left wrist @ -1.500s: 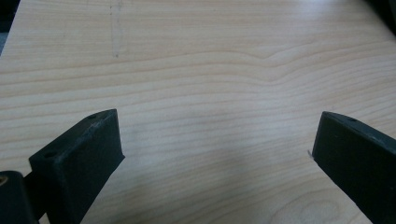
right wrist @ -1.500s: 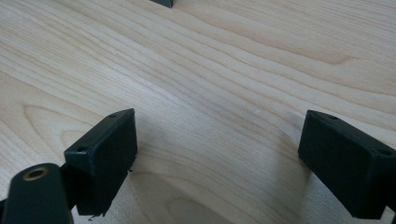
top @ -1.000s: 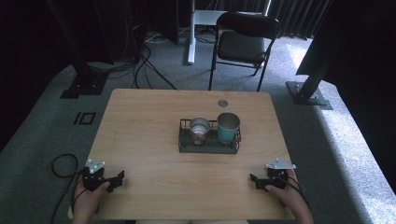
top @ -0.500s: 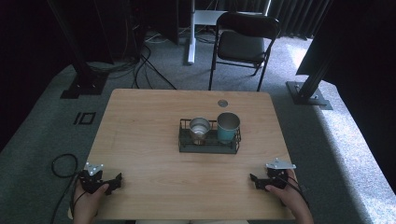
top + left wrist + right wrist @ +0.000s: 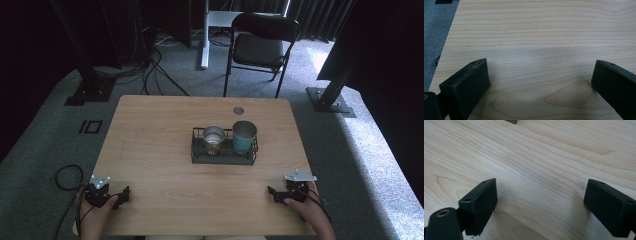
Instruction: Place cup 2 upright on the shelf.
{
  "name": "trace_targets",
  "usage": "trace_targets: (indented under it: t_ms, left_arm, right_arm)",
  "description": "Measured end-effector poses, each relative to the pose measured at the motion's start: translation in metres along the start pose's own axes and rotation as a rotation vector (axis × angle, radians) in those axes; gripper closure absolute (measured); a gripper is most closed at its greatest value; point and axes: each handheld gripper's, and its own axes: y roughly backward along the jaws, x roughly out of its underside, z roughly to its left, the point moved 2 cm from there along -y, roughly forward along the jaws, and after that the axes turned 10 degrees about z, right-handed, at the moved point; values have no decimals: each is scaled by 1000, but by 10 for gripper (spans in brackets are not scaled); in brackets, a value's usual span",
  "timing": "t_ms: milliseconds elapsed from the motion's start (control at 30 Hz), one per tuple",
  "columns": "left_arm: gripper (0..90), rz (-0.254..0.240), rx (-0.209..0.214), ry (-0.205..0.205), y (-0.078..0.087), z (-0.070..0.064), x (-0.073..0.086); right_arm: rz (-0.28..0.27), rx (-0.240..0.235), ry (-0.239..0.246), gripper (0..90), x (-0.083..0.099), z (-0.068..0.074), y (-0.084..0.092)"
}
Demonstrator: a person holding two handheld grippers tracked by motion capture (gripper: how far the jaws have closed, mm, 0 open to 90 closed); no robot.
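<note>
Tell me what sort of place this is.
Probably a lab or studio set up for recording: a lone wooden table on grey carpet, black frame stands, loose floor cables and a folding chair.

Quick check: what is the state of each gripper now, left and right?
Left gripper: open, holding nothing, jaws over bare wooden table.
Right gripper: open, holding nothing, also over the table.

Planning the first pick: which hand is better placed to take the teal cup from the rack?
Right. The teal cup stands at the rack's right end, nearer the open right tool.
</note>
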Motion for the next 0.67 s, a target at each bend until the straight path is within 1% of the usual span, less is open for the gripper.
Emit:
trace_targets:
  t_ms: [33,100,133,167,267,667]
  left_arm:
    - [22,0,0,0,0,0,0]
    - [22,0,-8,14,0,-1,-1]
    - [22,-1,-19,31,-1,-2,-2]
    - [22,-1,-19,31,-1,-2,-2]
    - [3,5,-30,48,-3,-2,-4]
    - [3,5,-32,51,-3,-3,-4]
  right_arm:
    - [0,0,0,112,0,0,0]
    - [0,0,0,112,0,0,0]
    - [0,0,0,112,0,0,0]
    - [0,0,0,112,0,0,0]
    - [0,1,1,113,0,0,0]
    - [0,0,0,112,0,0,0]
